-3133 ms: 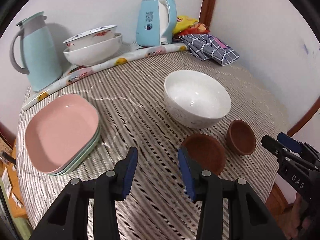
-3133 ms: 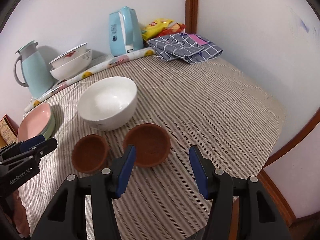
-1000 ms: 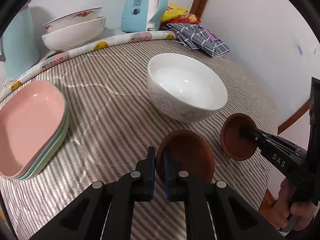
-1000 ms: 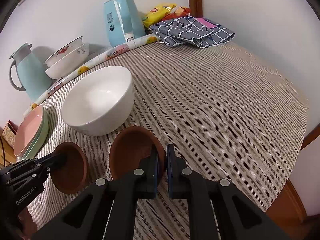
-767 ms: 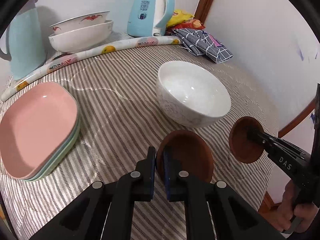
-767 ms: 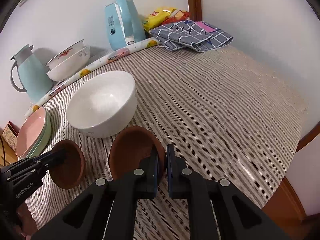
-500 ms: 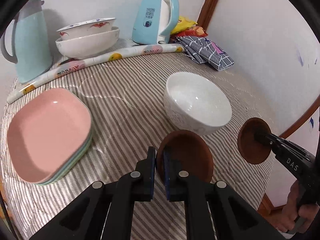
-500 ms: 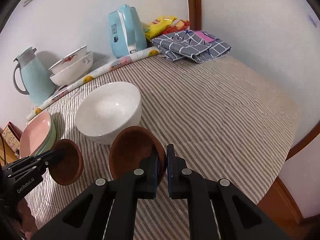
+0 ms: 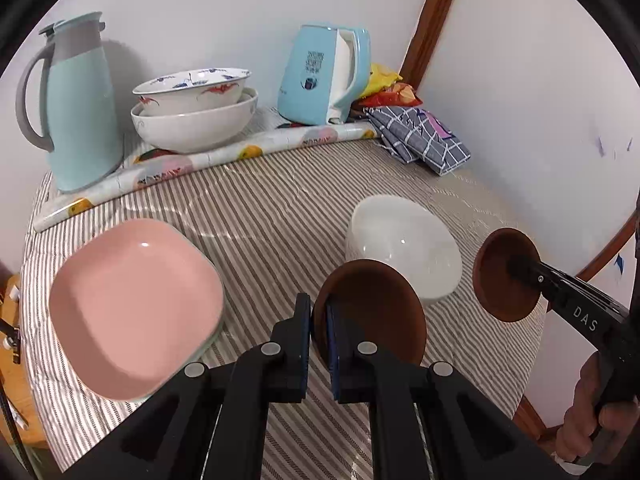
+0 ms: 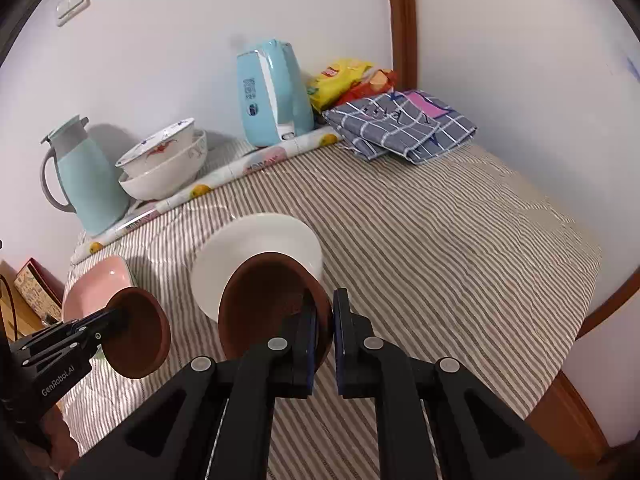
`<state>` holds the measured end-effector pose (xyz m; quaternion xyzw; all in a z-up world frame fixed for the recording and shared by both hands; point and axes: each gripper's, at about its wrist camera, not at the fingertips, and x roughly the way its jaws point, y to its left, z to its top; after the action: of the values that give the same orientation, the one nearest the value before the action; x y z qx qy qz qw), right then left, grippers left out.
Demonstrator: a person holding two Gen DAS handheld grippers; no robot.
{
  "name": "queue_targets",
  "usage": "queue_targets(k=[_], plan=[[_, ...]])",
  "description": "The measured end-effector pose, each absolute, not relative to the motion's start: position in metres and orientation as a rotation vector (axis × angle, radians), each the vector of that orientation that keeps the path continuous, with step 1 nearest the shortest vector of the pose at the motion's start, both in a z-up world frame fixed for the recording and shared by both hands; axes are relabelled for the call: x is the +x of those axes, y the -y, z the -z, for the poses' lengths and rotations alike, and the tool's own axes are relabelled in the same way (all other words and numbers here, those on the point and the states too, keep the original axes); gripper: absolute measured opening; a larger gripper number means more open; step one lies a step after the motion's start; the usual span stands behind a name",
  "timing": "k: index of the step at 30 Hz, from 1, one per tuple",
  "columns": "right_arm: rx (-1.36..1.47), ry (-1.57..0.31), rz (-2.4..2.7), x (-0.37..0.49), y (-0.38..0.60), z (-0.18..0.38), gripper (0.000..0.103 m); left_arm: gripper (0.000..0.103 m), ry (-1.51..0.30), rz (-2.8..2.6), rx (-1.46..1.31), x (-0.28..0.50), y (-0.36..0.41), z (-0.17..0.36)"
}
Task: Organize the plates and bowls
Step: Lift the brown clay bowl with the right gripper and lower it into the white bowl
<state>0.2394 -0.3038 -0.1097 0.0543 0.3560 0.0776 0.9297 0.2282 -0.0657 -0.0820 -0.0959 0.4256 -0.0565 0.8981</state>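
Note:
Two small brown bowls hang in the air above the striped table (image 9: 260, 216). My left gripper (image 9: 318, 316) is shut on the near rim of one brown bowl (image 9: 372, 312). My right gripper (image 10: 324, 320) is shut on the rim of the other brown bowl (image 10: 264, 300). In the left wrist view the right-hand brown bowl (image 9: 506, 276) floats tilted at the right. A large white bowl (image 9: 400, 236) stands on the table just behind both. Stacked plates with a pink plate (image 9: 132, 304) on top lie at the left.
Along the back wall stand a pale blue thermos jug (image 9: 76, 100), two stacked patterned bowls (image 9: 192, 112), a blue kettle (image 9: 324, 76), snack bags (image 10: 344, 80) and a folded checked cloth (image 10: 400, 124). A rolled printed mat (image 9: 200, 160) lies before them. The table's right side (image 10: 460, 240) is bare.
Three seconds ago both grippers were open with the brown bowls on the table. Over the last second both, shut on the bowls, have risen and pulled back from the white bowl.

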Motion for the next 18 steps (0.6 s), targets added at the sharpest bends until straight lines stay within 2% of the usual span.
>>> queue_targets(k=[18], plan=[[0.075, -0.769, -0.174, 0.281, 0.268, 0.114, 0.008, 0.008, -0.854, 0.074, -0.222, 0.253, 0.031, 0.070]])
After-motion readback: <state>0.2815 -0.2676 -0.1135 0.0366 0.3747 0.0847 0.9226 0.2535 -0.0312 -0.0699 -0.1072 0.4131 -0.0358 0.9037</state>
